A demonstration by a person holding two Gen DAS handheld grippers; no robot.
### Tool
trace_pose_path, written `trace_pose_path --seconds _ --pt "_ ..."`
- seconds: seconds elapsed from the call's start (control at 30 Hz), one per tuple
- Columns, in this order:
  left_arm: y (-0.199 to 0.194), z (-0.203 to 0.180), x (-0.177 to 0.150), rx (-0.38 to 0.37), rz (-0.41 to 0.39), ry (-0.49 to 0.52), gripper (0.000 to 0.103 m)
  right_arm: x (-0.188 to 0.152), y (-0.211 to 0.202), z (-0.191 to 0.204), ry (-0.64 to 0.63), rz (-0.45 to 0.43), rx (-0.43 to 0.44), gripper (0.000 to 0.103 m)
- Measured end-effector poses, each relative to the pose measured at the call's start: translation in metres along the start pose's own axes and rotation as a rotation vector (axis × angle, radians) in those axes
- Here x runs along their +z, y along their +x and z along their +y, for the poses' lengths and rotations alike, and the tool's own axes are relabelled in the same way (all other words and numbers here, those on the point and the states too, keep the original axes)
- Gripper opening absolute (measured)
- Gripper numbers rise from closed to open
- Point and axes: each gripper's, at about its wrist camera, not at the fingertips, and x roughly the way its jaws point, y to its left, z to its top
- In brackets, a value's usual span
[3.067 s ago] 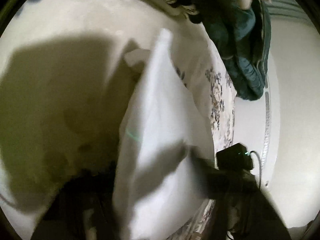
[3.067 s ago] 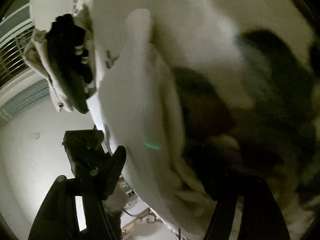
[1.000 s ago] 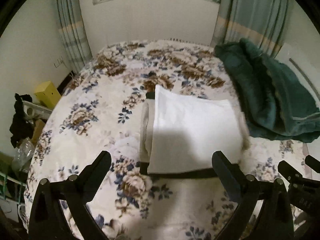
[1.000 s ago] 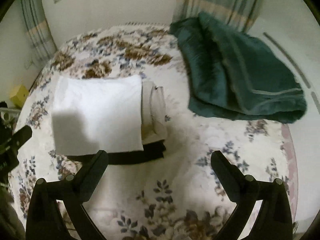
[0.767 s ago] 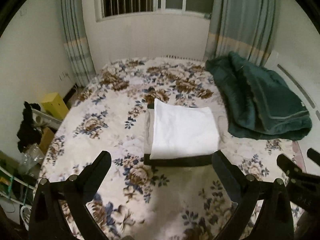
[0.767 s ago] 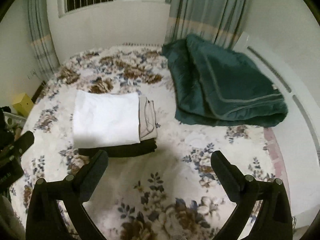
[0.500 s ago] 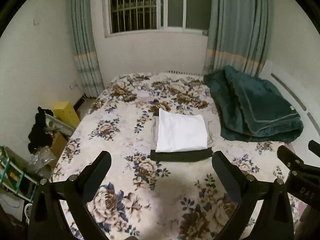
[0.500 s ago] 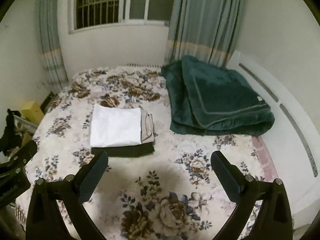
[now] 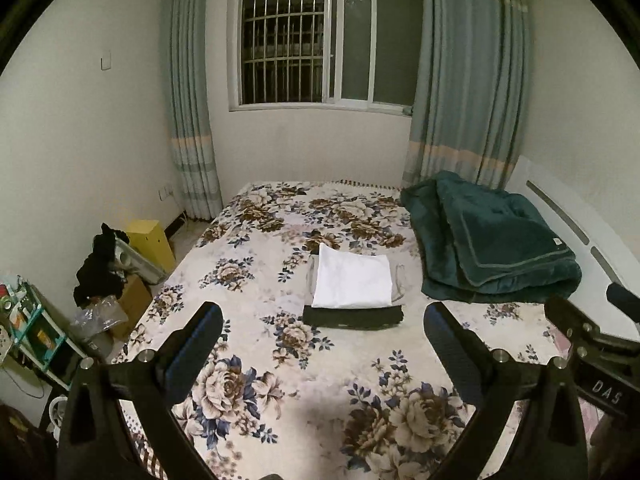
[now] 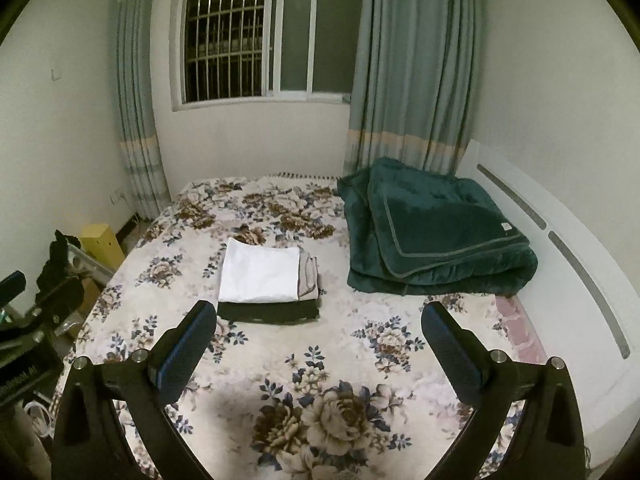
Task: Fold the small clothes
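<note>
A folded white garment lies on top of a small stack on the floral bed. Under it are a beige folded piece and a dark folded piece. The same stack shows in the right wrist view, with the white garment on top and the dark piece at the bottom. My left gripper is open and empty, held well back above the near end of the bed. My right gripper is open and empty too, also far from the stack.
A folded green blanket lies at the right of the bed by the white headboard. A yellow box, dark clothes and a small shelf stand on the floor at the left. The window and curtains are behind.
Both grippers let go of the white garment, which now lies folded on the stack. Both have drawn back and up, so the stack looks smaller and the whole room shows.
</note>
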Motion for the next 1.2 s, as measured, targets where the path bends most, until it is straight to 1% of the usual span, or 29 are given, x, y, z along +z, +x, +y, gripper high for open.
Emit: trace_pose_path --seconds 0.1,0.27,0.4,0.5,0.63,0.83,1.0,1.1,1.2 --pt "-0.014 -0.002 -0.007 0.000 -0.013 0.002 0.103 -0.003 -0.021 -0.005 -0.005 -0.016 0.005 0.103" --pt "-0.032 -0.006 -0.012 0.002 -0.032 0.001 0.103 -0.008 -0.043 -0.012 -0.008 -0.025 0.015 0.103" --pt "-0.038 -0.006 -0.013 0.012 -0.043 0.002 0.103 -0.008 -0.049 -0.019 -0.001 -0.033 0.017 0.103" --pt "-0.047 -0.005 -0.015 0.026 -0.057 -0.008 0.103 -0.011 -0.052 -0.021 -0.004 -0.032 0.014 0.103" --pt "-0.050 -0.003 -0.016 0.035 -0.054 -0.015 0.103 -0.012 -0.055 -0.023 -0.004 -0.038 0.015 0.103" --pt "-0.052 -0.002 -0.016 0.053 -0.058 -0.023 0.103 -0.005 -0.053 -0.022 -0.010 -0.035 0.031 0.103" --pt "-0.054 -0.002 -0.016 0.057 -0.060 -0.025 0.103 0.000 -0.057 -0.020 -0.018 -0.038 0.043 0.103" --pt "-0.054 -0.002 -0.017 0.057 -0.059 -0.024 0.103 0.007 -0.051 -0.018 -0.026 -0.038 0.056 0.103" --pt "-0.055 -0.002 -0.017 0.057 -0.063 -0.023 0.103 0.007 -0.051 -0.017 -0.024 -0.039 0.053 0.103"
